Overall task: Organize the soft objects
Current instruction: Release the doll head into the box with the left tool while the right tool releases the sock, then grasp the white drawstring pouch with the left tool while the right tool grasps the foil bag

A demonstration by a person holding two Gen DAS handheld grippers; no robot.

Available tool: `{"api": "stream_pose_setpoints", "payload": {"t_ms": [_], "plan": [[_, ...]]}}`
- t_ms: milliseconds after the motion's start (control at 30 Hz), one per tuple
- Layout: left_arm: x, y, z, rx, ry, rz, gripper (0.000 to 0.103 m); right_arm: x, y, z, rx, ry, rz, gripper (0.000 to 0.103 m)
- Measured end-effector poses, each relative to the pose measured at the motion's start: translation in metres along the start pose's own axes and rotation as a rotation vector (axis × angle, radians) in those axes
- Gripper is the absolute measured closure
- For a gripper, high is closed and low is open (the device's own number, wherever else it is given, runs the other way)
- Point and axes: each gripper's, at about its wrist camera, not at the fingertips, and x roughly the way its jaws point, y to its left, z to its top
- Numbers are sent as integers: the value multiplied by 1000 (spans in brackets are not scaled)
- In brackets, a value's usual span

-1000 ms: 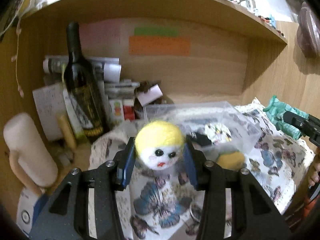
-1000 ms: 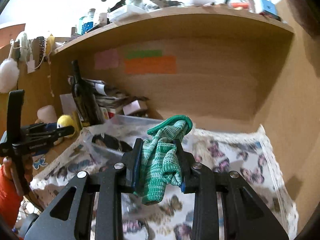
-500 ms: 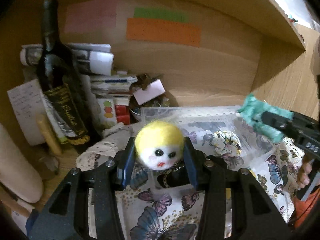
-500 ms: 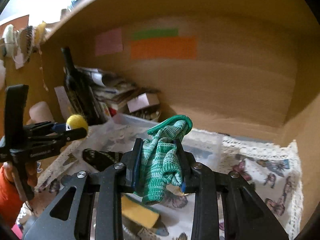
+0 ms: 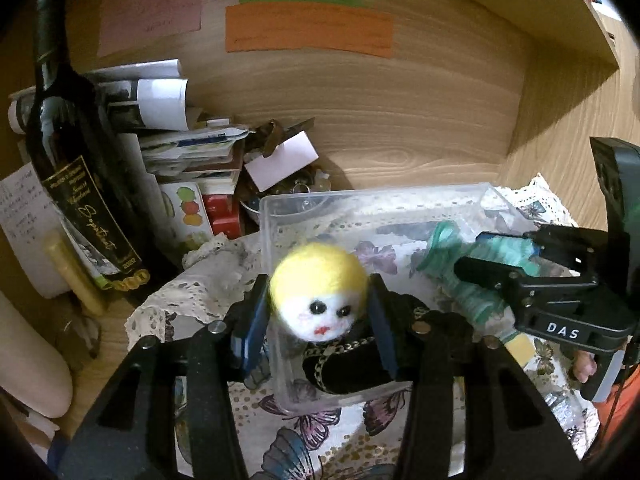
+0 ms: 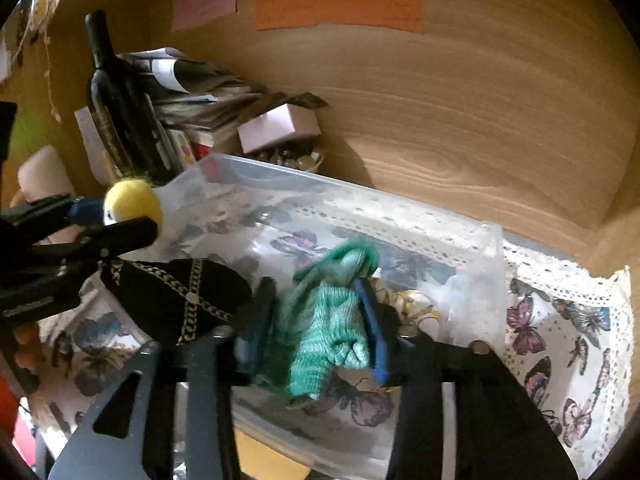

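My left gripper (image 5: pixel 318 312) is shut on a yellow-and-white felt doll head (image 5: pixel 319 295) and holds it over the near left end of a clear plastic box (image 5: pixel 360 200). My right gripper (image 6: pixel 320 328) is shut on a green knitted cloth (image 6: pixel 328 332) over the same box (image 6: pixel 400 216). It also shows in the left wrist view (image 5: pixel 472 270), with the cloth (image 5: pixel 448 252) hanging into the box. A black pouch with gold chain (image 6: pixel 176 296) lies in the box (image 5: pixel 348 368). The doll head also shows in the right wrist view (image 6: pixel 132 200).
The box sits on a butterfly-print cloth (image 6: pixel 568 340) in a wooden alcove. A dark wine bottle (image 5: pixel 68 152), stacked papers (image 5: pixel 180 148), a small white card box (image 6: pixel 280 126) and a bowl of trinkets (image 6: pixel 292 158) crowd the back left.
Both grippers have moved forward and down over the clear box. The green cloth now hangs inside it, and the doll head is above its near left end.
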Motion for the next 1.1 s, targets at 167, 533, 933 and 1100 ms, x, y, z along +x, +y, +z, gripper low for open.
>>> {"api": "stream_pose_setpoints", "payload": {"t_ms": [167,533,933,1100], "plan": [[-14,-9,2,23,-41,9,32,-14,-1,3,3,-46,-33,33],[-62,-29,-3,40,-130,19,1,-81,7,3,25,-188,-28,20],[-90,-34,-40,15,-109,-33,0,-138,7,-40,28,-281,-69,14],[-85,-44,-62,38,-53,-57,0,-137,6,-64,62,-250,-57,14]]}}
